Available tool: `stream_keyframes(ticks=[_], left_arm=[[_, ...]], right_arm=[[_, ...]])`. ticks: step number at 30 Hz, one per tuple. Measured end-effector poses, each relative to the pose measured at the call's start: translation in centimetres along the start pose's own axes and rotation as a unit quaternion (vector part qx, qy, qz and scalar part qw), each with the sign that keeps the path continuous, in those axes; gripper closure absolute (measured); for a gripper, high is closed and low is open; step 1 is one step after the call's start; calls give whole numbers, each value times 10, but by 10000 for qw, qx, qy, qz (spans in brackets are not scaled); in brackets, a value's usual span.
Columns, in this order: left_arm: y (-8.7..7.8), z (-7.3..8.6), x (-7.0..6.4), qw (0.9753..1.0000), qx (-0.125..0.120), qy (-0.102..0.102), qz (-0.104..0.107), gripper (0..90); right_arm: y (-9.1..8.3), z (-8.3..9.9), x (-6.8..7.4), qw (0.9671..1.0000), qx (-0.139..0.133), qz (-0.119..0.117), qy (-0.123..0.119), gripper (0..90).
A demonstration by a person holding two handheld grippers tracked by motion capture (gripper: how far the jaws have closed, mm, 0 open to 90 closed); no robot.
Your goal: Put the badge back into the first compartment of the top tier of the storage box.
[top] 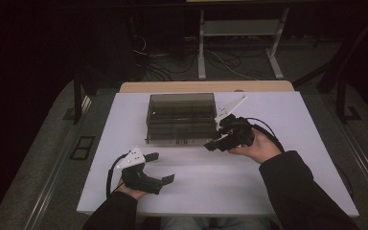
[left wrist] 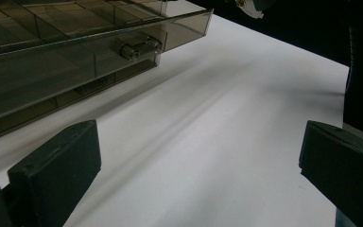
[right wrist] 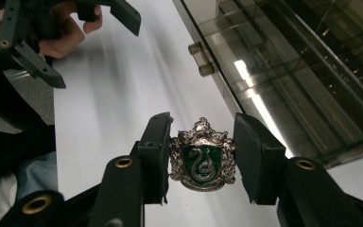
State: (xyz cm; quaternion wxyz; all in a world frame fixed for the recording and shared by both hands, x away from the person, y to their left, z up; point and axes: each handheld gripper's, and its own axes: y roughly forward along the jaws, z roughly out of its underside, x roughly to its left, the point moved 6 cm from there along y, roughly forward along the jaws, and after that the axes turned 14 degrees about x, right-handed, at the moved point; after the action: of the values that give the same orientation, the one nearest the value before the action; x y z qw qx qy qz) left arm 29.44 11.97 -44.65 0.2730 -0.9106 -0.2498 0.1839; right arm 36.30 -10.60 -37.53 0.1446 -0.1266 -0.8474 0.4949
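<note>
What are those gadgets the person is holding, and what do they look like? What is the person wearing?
Each hand holds a black gripper with two flat, blocky jaws. The left gripper and right gripper each carry a pale three-cornered plate on top and trail a black cable. In the right gripper view, brass-coloured rivets show on the jaw arms. The person wears dark long sleeves.

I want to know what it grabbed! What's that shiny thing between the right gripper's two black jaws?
A silver crest badge with a green shield and a snake on it. The right gripper pinches it from both sides, as the right gripper view shows.
</note>
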Motion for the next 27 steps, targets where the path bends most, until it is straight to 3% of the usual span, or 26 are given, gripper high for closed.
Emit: stream_keyframes(ticks=[27], left_arm=[[-1,0,0,10000,-7,5,10,0]], right_arm=[[10,-44,-4,9996,62,2,-278,572]])
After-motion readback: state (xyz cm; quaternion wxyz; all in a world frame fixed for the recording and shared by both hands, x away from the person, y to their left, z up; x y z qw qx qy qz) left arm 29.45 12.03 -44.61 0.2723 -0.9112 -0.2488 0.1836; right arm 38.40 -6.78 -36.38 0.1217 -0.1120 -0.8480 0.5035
